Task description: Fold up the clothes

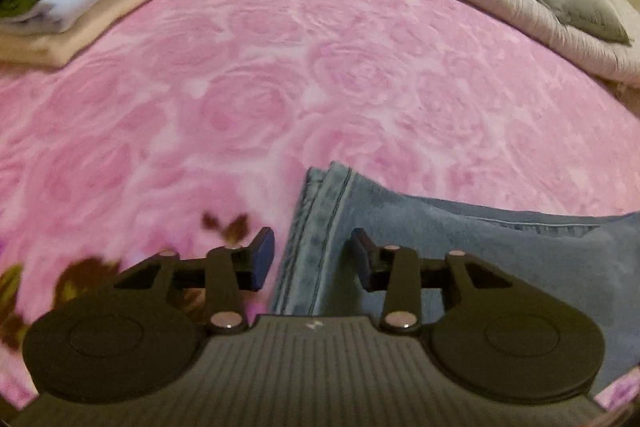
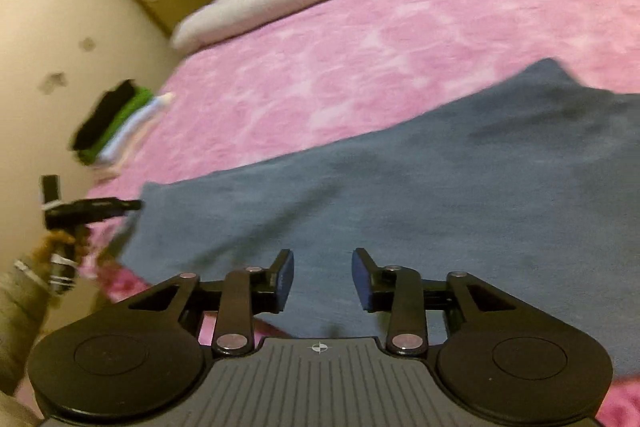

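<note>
Blue denim jeans [image 1: 460, 247] lie flat on the pink rose-patterned bedspread [image 1: 280, 87]. Left gripper [image 1: 312, 259] and right gripper [image 2: 322, 281] hover spread, pinching nothing. Grabbing only one layer at the stitched hem [image 1: 324, 195] could skew the fold.

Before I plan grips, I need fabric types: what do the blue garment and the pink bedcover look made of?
The jeans look like washed blue denim: matte, with stitched double seams along the edge. The pink bedcover looks like plush fleece, softly shiny, with an embossed rose pattern; the exact fibre cannot be told.
</note>
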Tool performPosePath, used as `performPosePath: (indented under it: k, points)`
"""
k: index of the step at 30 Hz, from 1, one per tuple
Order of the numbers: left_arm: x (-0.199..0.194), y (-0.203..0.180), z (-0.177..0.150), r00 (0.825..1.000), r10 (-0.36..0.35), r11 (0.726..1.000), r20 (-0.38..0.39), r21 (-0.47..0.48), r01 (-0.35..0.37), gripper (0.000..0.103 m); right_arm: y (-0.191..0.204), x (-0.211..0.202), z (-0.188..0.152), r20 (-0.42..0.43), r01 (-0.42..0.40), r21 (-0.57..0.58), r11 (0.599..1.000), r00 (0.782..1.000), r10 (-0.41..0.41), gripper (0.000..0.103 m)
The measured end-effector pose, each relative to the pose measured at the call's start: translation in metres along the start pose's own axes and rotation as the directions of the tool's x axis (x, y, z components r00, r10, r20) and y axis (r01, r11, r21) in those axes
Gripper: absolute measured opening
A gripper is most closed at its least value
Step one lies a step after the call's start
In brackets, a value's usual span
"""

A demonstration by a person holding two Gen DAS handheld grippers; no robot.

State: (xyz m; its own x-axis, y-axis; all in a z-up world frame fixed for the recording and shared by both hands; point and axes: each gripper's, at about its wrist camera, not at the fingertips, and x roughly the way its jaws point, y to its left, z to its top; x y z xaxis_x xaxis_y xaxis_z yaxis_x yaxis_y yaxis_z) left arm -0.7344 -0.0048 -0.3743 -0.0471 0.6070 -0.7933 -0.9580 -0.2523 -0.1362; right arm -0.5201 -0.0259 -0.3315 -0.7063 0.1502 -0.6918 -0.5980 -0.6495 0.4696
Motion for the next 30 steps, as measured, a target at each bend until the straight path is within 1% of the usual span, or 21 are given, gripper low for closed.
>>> performPosePath:
  k: [1,2,4,6,7,8,9,12,13,14,15,16,18,19,21,22,23,25,28,30]
  points:
    - [0.001,-0.002,0.0,1.0,0.006,1.0,0.007,0.02,-0.006,0.022,-0.006,-0.002,-0.004,0.004,0.051,0.024,0.998,0.999,-0.052,0.037]
    - [0.002,-0.005,0.0,1.0,0.013,0.999,0.014,0.039,-0.013,0.014,-0.014,-0.003,-0.007,0.01,0.098,0.061,0.993,0.995,-0.099,0.038]
    - [0.003,-0.009,0.001,0.999,0.022,0.997,0.029,0.077,-0.025,0.008,-0.029,-0.006,-0.012,0.019,0.189,0.134,0.973,0.981,-0.193,0.038]
    - [-0.01,-0.009,0.001,0.998,0.003,0.996,0.062,0.092,-0.009,0.006,-0.042,-0.012,-0.012,0.048,0.255,0.197,0.947,0.962,-0.269,0.038]
    - [-0.019,-0.01,0.002,0.996,-0.01,0.995,0.093,0.103,0.001,0.006,-0.048,-0.015,-0.011,0.061,0.286,0.228,0.931,0.95,-0.306,0.038]
    - [-0.031,-0.012,0.003,0.987,-0.033,0.992,0.157,0.124,0.013,0.005,-0.054,-0.018,-0.011,0.072,0.315,0.26,0.913,0.936,-0.344,0.038]
    - [-0.043,-0.014,0.004,0.975,-0.055,0.99,0.217,0.139,0.025,0.005,-0.06,-0.021,-0.008,0.085,0.327,0.292,0.899,0.927,-0.364,0.038]
    - [-0.066,-0.003,-0.001,0.938,-0.106,0.993,0.33,0.089,0.081,0.007,-0.071,-0.031,-0.002,0.129,0.347,0.367,0.863,0.9,-0.416,0.038]
    - [-0.059,0.006,-0.006,0.949,-0.096,0.995,0.301,0.05,0.085,0.007,-0.073,-0.033,-0.002,0.138,0.345,0.372,0.862,0.897,-0.419,0.038]
    - [-0.043,0.012,-0.014,0.967,-0.056,0.998,0.248,0.028,0.051,0.003,-0.075,-0.035,-0.001,0.146,0.344,0.376,0.86,0.895,-0.421,0.038]
    - [-0.029,0.017,-0.021,0.98,-0.017,1.0,0.199,0.017,0.014,0.003,-0.078,-0.032,-0.002,0.124,0.356,0.375,0.856,0.896,-0.427,0.038]
    - [-0.022,0.013,-0.025,0.983,0.019,0.998,0.181,0.059,-0.03,0.0,-0.08,-0.029,-0.004,0.1,0.369,0.373,0.851,0.896,-0.432,0.038]
    - [-0.01,0.006,-0.032,0.984,0.093,0.983,0.15,0.144,-0.115,0.0,-0.086,-0.024,-0.006,0.053,0.394,0.369,0.842,0.896,-0.442,0.038]
    - [-0.005,0.005,-0.035,0.983,0.119,0.975,0.14,0.171,-0.142,0.0,-0.084,-0.022,-0.007,0.054,0.402,0.35,0.846,0.893,-0.446,0.038]
    - [-0.017,0.019,-0.026,0.988,0.04,0.997,0.151,0.067,-0.05,0.003,-0.08,-0.019,-0.009,0.053,0.422,0.313,0.851,0.887,-0.459,0.038]
    - [-0.022,0.025,-0.021,0.988,0.004,1.0,0.157,0.02,-0.007,0.004,-0.078,-0.018,-0.01,0.051,0.434,0.294,0.852,0.883,-0.467,0.038]
    - [-0.022,0.027,-0.016,0.988,-0.012,1.0,0.152,0.003,0.012,0.015,-0.079,-0.018,-0.009,0.053,0.436,0.293,0.851,0.881,-0.47,0.038]
    - [-0.022,0.031,-0.006,0.989,-0.045,0.998,0.144,-0.032,0.05,0.024,-0.08,-0.02,-0.007,0.056,0.44,0.292,0.849,0.878,-0.475,0.038]
    - [-0.021,0.035,0.008,0.987,-0.094,0.991,0.131,-0.077,0.105,0.025,-0.088,-0.015,0.001,0.064,0.44,0.317,0.84,0.874,-0.482,0.038]
    - [-0.01,0.024,0.015,0.989,-0.112,0.993,0.1,-0.022,0.115,0.026,-0.087,-0.008,0.011,0.061,0.426,0.298,0.854,0.884,-0.463,0.038]
